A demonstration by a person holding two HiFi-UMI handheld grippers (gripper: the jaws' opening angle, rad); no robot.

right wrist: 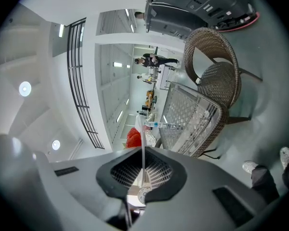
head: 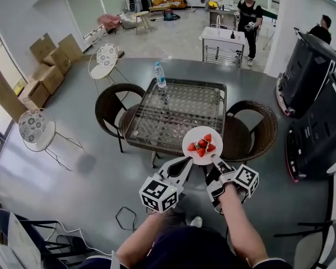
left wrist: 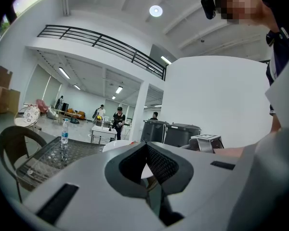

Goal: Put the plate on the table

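A white plate (head: 194, 156) carrying red strawberries (head: 202, 144) hangs in the air just over the near edge of the glass-topped wire table (head: 173, 114). My right gripper (head: 215, 162) is shut on the plate's near rim. In the right gripper view the plate (right wrist: 143, 160) shows edge-on between the jaws of that gripper (right wrist: 143, 150), with the strawberries (right wrist: 133, 138) beyond. My left gripper (head: 185, 162) sits beside the plate's left rim, and its jaws look closed tip to tip (left wrist: 145, 146). The plate (left wrist: 116, 146) lies flat behind them, not between them.
A water bottle (head: 160, 75) stands at the table's far left. Wicker chairs flank the table at left (head: 113, 106) and right (head: 257, 129). Large black machines (head: 313, 94) stand at the right. People stand at the back of the room.
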